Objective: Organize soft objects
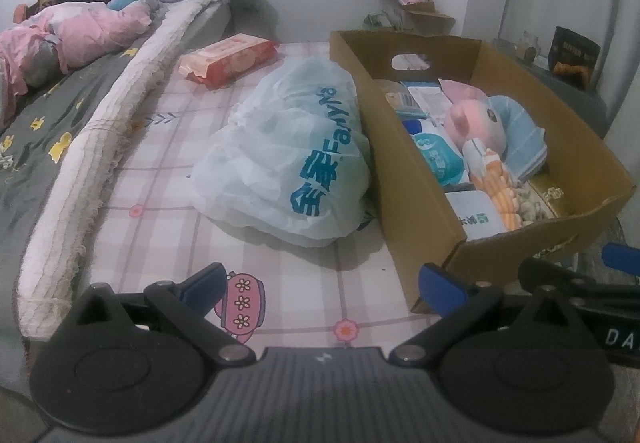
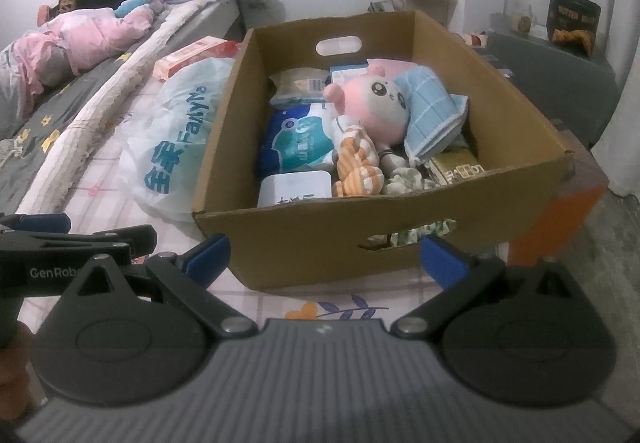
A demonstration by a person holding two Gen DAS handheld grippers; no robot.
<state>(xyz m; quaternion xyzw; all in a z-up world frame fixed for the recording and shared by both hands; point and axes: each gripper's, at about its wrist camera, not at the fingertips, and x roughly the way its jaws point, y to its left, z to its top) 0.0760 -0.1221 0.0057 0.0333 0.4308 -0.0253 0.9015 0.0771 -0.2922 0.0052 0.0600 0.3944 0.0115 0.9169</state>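
Both our grippers, left gripper (image 1: 322, 285) and right gripper (image 2: 324, 257), are hovering wide open and holding nothing above the plaid sheet (image 1: 160, 179).

We are facing the cardboard box (image 2: 320, 243) sitting near the bed's right edge, with the pink plush (image 2: 374, 101), blue cloth (image 2: 434, 111) and tissue packs lying inside it. Just left, touching its wall, a white plastic bag (image 1: 292, 147) is slumping; beyond that, a red wipes pack (image 1: 228, 59) is lying beside the rolled quilt (image 1: 96, 139).

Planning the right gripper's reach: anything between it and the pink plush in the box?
Yes: the cardboard box's near wall stands between the open right gripper and the pink plush. Nothing covers the plush, so reach over the wall.
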